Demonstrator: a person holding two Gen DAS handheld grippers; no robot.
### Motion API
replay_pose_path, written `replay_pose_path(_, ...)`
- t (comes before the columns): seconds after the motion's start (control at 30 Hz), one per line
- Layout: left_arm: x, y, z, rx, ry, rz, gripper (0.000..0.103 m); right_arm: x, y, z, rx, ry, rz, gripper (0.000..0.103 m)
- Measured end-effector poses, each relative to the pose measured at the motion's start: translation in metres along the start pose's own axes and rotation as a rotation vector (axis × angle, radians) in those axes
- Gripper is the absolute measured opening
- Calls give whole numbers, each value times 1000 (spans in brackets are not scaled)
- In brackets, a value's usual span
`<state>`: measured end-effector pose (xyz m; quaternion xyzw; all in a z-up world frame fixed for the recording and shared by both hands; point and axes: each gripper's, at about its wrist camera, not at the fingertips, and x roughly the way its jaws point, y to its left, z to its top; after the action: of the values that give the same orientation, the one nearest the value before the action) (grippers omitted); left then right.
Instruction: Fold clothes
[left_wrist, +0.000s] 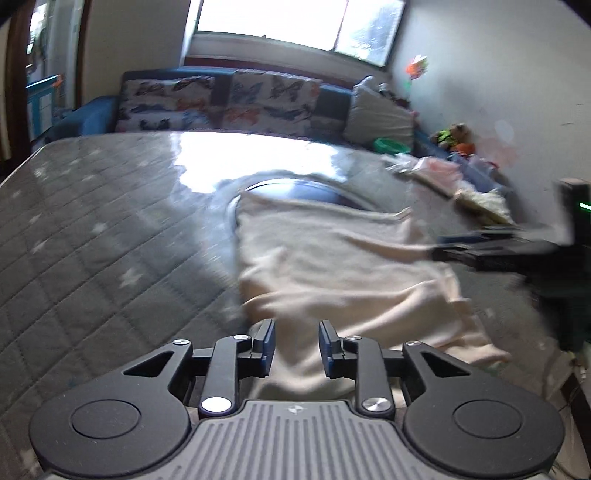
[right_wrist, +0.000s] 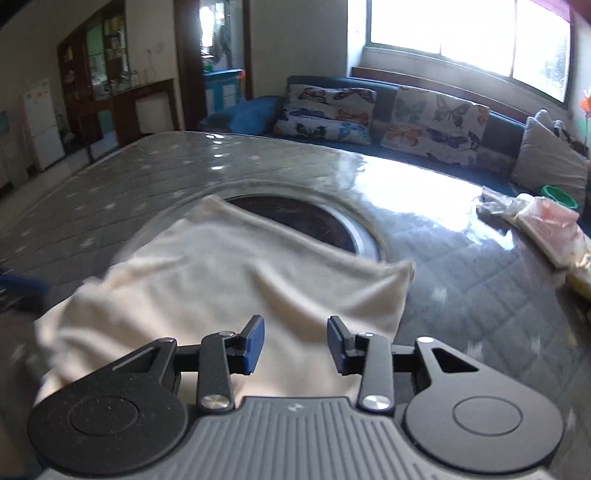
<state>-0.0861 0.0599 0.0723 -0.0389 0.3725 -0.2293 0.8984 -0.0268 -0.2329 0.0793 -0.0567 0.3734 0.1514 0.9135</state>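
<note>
Both grippers are tilting down over the cream cloth (right_wrist: 229, 280), which is lying rumpled across the near part of the quilted table (right_wrist: 110, 188), its far edge overlapping the round dark inset (right_wrist: 314, 218). The left gripper (left_wrist: 296, 345) and right gripper (right_wrist: 295, 343) are both standing released, nothing between their pads. Left of the cloth the table is lying bare; right of it a pile of clothes (right_wrist: 546, 229) is sitting.

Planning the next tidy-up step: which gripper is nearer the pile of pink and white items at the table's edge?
Right. The right gripper reaches in beside the pile; the left gripper hovers over the cream garment's near end, farther away.
</note>
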Motion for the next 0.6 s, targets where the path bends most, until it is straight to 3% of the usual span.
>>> replay_pose_path(0.13,26,-32,9,54,26,-134,28,38,-17,18,51,51,-36,31)
replay_pose_path(0.27,63,-58,7,114,112,-216,28,64,-26,24,50,80,-77,31)
replay_pose_path(0.37,83,-65,-2,125,187,-238,28,79,-32,24,53,96,-103,31)
replay_pose_path(0.6,81,-58,-6,105,195,-281,28,96,-37,32,45,49,-177,28)
